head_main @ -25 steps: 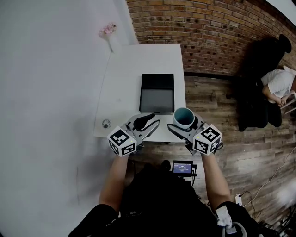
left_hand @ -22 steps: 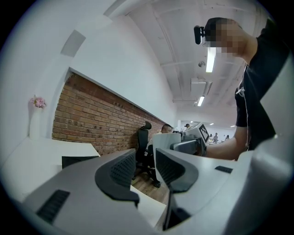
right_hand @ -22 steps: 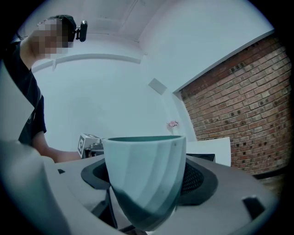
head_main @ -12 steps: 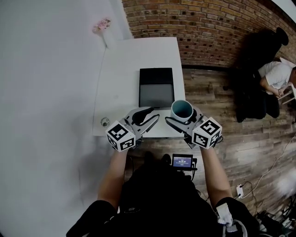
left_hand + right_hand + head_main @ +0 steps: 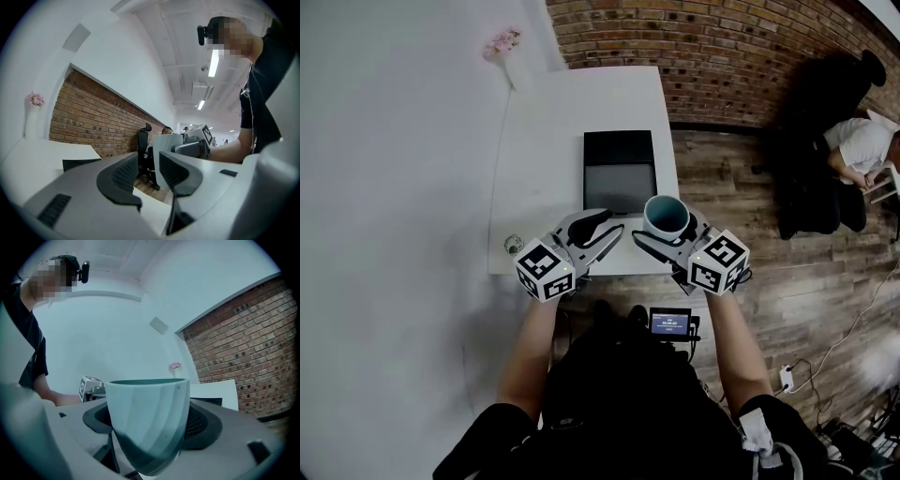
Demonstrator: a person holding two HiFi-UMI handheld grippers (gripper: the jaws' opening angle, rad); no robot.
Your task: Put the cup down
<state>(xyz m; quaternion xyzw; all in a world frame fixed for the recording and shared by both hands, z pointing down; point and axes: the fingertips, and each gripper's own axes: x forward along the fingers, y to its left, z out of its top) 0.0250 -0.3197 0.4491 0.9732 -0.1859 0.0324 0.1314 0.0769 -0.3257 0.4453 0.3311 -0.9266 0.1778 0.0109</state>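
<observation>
A pale teal cup [image 5: 667, 216] stands upright between the jaws of my right gripper [image 5: 673, 232], which is shut on it just over the front right corner of the white table [image 5: 581, 112]. In the right gripper view the cup [image 5: 145, 413] fills the middle, and both dark pads [image 5: 200, 422] press on its sides. Whether the cup's base touches the table is hidden. My left gripper [image 5: 602, 232] hovers beside it to the left over the table's front edge. In the left gripper view [image 5: 150, 174] its jaws stand a little apart with nothing between them.
A black flat device [image 5: 619, 173] lies on the table just beyond both grippers. A small round object [image 5: 514, 246] sits at the front left corner and a vase of pink flowers [image 5: 502, 44] at the far left. A person [image 5: 855, 155] sits to the right on the wooden floor.
Both grippers keep nearly the same pose. The cup has edged slightly closer to the black device, and the head view has shifted a little.
</observation>
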